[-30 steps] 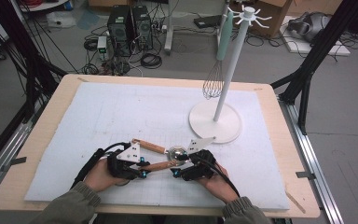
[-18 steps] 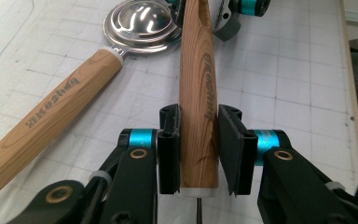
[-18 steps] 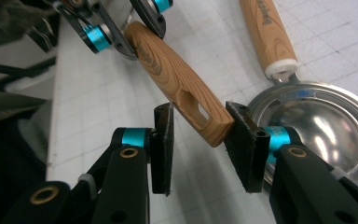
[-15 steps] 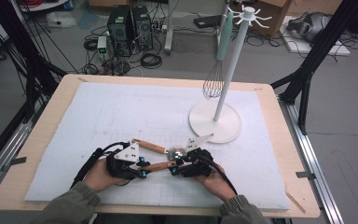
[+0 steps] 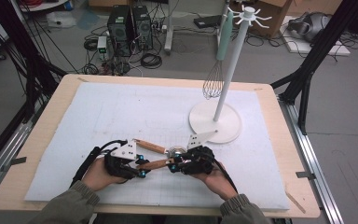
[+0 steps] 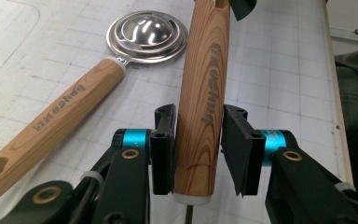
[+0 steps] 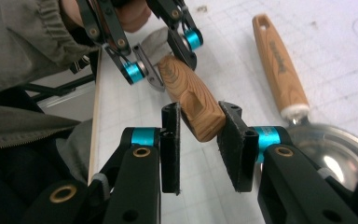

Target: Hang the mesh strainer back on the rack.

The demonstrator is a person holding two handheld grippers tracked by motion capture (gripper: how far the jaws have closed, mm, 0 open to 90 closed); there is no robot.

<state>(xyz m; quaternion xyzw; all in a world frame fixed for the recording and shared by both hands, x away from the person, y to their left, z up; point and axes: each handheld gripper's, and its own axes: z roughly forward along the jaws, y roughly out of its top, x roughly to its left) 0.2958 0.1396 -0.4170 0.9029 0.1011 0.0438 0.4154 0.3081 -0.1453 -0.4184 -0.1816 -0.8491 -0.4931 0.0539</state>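
Observation:
A wooden-handled utensil (image 5: 156, 163) is held level just above the white mat between my two grippers. My left gripper (image 5: 142, 169) has its pads against the handle (image 6: 205, 84) near the metal neck, and its jaws have just been opening a little. My right gripper (image 5: 170, 165) has just been closing, and its pads now grip the handle's holed free end (image 7: 191, 100). In the right gripper view the left gripper (image 7: 163, 51) shows farther along the same handle. A second wooden-handled utensil (image 5: 151, 147) with a round slotted steel head (image 6: 147, 30) lies flat on the mat just beyond.
A white rack (image 5: 214, 122) with a round base and a tall pole stands at the back right. A wire whisk (image 5: 213, 81) with a teal handle hangs from it. The white mat (image 5: 121, 112) covers most of the wooden table. The near edge is close behind both hands.
The right gripper's jaws have closed from wide apart onto the free end of the handle. Both hands have stayed nearly where they were.

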